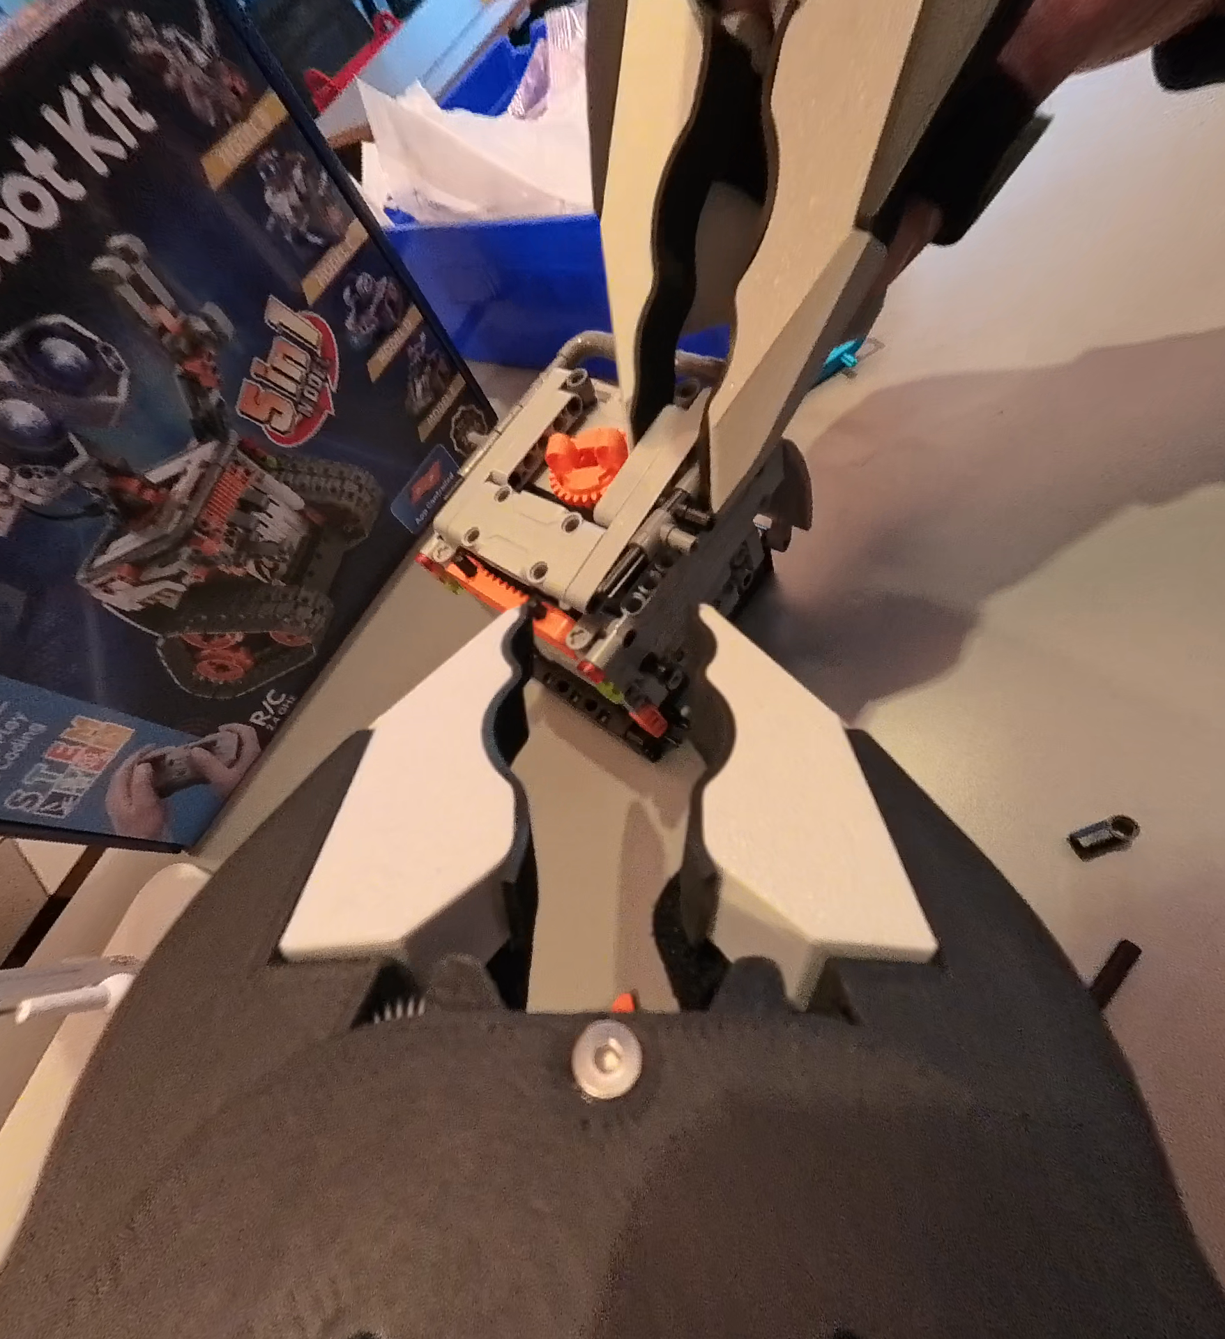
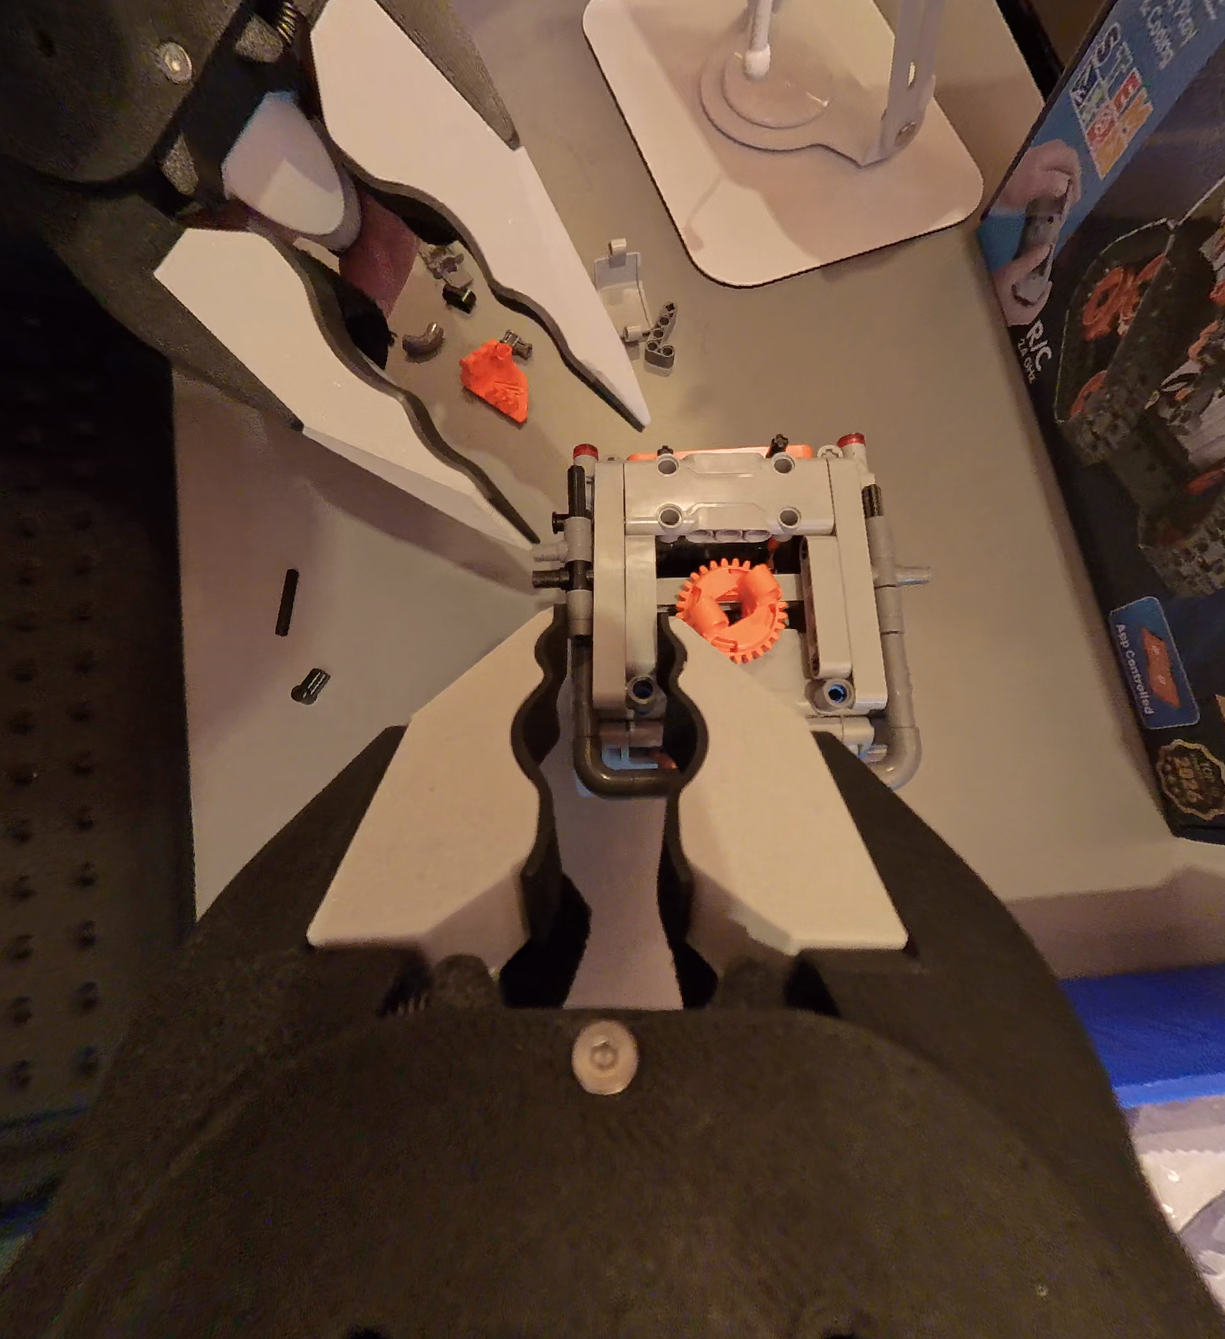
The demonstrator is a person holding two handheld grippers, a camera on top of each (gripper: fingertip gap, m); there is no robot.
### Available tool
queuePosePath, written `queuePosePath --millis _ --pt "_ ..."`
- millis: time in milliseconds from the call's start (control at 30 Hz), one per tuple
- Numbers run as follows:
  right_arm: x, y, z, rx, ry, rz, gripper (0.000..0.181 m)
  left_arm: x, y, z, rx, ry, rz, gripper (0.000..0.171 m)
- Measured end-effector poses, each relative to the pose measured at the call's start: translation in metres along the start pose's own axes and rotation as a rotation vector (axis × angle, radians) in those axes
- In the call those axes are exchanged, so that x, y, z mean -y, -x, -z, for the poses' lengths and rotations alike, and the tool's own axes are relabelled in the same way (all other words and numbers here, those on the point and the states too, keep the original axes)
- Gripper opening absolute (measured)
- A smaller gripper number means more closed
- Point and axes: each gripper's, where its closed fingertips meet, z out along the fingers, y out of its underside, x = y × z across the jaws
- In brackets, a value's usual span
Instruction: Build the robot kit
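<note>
Our right gripper (image 2: 613, 637) clamps a grey beam of the brick model (image 2: 725, 580), its tips beside the orange gear (image 2: 732, 605), while our left gripper (image 1: 609, 616), jaws spread, brackets the model's corner. The model stands on the grey table (image 2: 812, 377), with loose parts (image 2: 493, 373) scattered behind and the kit box (image 1: 124, 435) alongside.

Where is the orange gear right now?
In the right wrist view, the orange gear sits in the grey block assembly's open top, just beyond the right gripper's tips, mid-table.
</note>
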Motion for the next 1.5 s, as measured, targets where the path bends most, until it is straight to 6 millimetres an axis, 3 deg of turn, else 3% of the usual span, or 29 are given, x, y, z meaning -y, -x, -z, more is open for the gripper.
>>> queuePosePath --millis 233,300,367,433,567,833,900,1100,1267,1500 --pt "-0.001 -0.005 0.001 -0.003 0.041 -0.023 0.021 -0.006 0.001 -0.017 -0.057 0.046 0.108 0.054" --pt "-0.003 -0.006 0.002 0.02 0.041 -0.048 0.021 -0.005 0.003 -0.02 -0.067 0.041 0.141 0.051" --pt "-0.003 -0.008 0.004 0.044 0.028 -0.082 0.021 -0.014 0.003 -0.029 -0.069 0.085 0.176 0.066" --pt "-0.002 -0.01 0.004 0.061 0.017 -0.116 0.021 -0.026 0.003 -0.037 -0.068 0.121 0.207 0.066" --pt "-0.002 -0.012 0.002 0.086 0.006 -0.147 0.021 -0.024 -0.001 -0.042 -0.079 0.072 0.245 0.04" --pt "-0.001 -0.016 0.004 0.114 0.018 -0.173 0.021 -0.024 0.003 -0.044 -0.101 0.045 0.275 0.035" --pt "-0.001 -0.02 0.006 0.079 0.036 -0.144 0.021 -0.024 0.002 -0.044 -0.116 0.041 0.277 0.028" --pt "-0.003 -0.02 0.005 0.027 0.082 -0.091 0.021 -0.024 0.002 -0.045 -0.121 0.037 0.274 0.028" --pt "0.0 -0.025 0.007 -0.069 0.094 -0.057 0.022 -0.023 0.004 -0.045 -0.122 0.027 0.283 0.027" --pt "0.001 -0.028 0.007 -0.239 0.168 0.12 0.021 -0.024 0.006 -0.045 -0.118 0.025 0.295 0.027"
